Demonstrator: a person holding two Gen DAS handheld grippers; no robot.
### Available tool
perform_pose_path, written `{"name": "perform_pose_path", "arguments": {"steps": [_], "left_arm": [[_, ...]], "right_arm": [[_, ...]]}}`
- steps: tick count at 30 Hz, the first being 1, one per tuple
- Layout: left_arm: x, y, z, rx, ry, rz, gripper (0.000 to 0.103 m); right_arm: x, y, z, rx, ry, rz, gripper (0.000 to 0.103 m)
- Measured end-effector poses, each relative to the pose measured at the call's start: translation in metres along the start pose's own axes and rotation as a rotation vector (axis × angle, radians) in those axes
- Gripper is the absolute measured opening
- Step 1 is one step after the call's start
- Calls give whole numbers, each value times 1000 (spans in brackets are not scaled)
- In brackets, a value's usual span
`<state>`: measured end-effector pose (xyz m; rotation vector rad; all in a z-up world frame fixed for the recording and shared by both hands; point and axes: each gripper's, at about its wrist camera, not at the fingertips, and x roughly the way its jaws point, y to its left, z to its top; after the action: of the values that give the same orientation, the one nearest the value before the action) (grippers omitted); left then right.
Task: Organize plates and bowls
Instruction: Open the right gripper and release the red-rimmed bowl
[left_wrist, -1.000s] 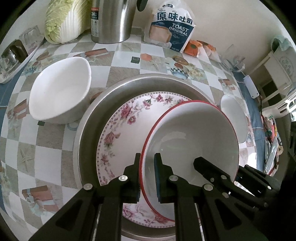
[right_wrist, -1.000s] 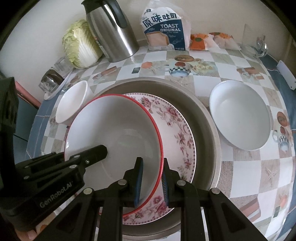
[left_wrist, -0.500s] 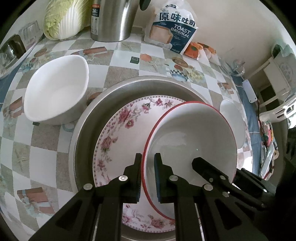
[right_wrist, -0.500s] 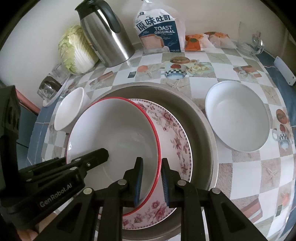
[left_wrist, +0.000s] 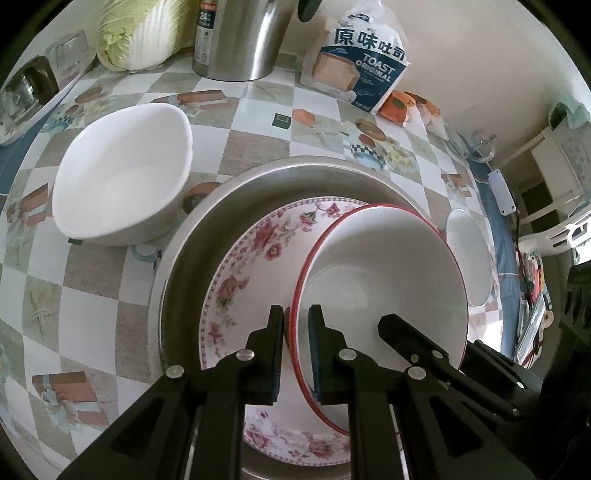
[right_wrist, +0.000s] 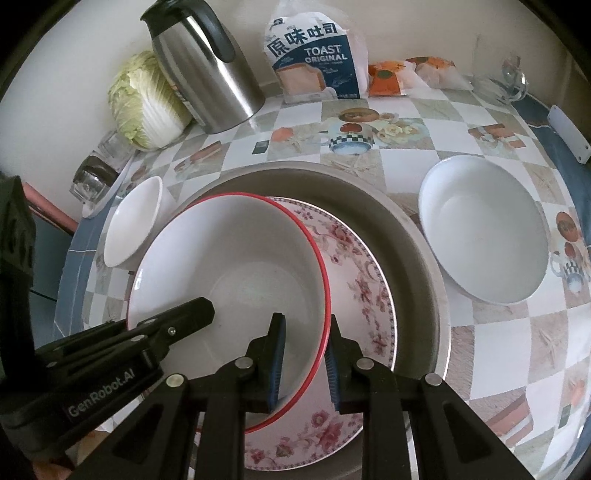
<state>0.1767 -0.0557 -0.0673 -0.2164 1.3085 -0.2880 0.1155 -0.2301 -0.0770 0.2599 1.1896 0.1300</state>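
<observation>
Grippers stand on both sides of the red-rimmed bowl (right_wrist: 229, 273), which lies on the floral plate (right_wrist: 362, 291) inside the steel basin (right_wrist: 417, 243). Left gripper (left_wrist: 297, 314) is closed tight on the bowl's rim. Right gripper (right_wrist: 304, 325) has the opposite rim between its fingers, but they stand a little apart; whether the pads press it, I cannot tell. White bowls (left_wrist: 122, 173) (right_wrist: 484, 229) stand beside the basin on the table (right_wrist: 491, 339).

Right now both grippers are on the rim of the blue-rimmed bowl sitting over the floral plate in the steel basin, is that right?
Not quite: the bowl's rim is red, not blue, as the right wrist view shows. The left gripper and right gripper do straddle its rim over the floral plate in the steel basin.
</observation>
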Motion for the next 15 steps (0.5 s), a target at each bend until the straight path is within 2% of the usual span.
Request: {"name": "perform_pose_path", "arguments": {"steps": [15], "left_arm": [[-4,3,1,-3,-10,-6,15]], "right_arm": [[-1,0,1,-1,-11,8,23]]}}
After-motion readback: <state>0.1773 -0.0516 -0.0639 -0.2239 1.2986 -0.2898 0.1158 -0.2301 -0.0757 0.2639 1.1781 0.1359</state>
